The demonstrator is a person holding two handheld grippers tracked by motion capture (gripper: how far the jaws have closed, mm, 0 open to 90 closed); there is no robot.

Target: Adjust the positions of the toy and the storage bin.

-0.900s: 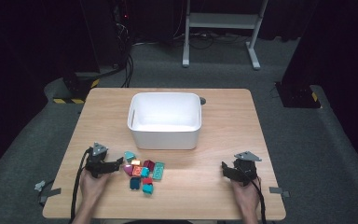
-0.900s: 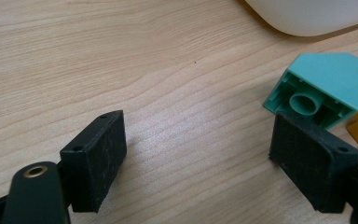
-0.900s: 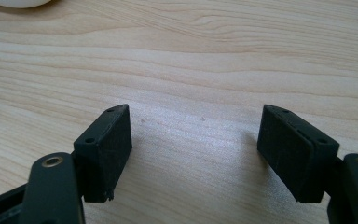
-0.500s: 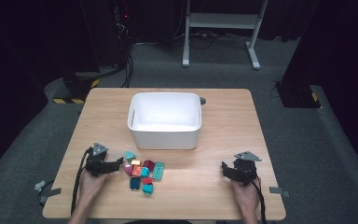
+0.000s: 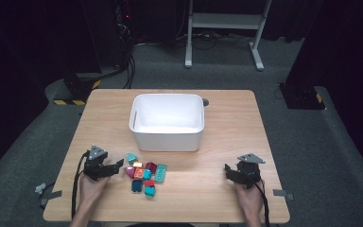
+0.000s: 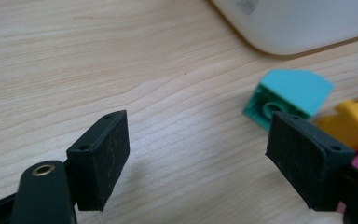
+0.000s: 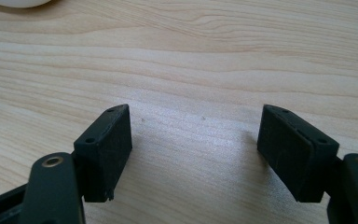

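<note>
While parked as before on the counter (image 5: 227,123), jaws wide and empty: left gripper (image 5: 117,167) just beside the teal brick (image 6: 292,91), right gripper (image 5: 227,170) well apart. Nothing yet grasped.

The table (image 6: 121,70) is pale, matt grained wood, the bin (image 5: 167,122) smooth white plastic, the bricks (image 5: 144,172) glossy plastic.

1 white bin (image 5: 167,124), approx. 8 small blocks (image 5: 145,174), 2 grippers (image 5: 119,165).
</note>
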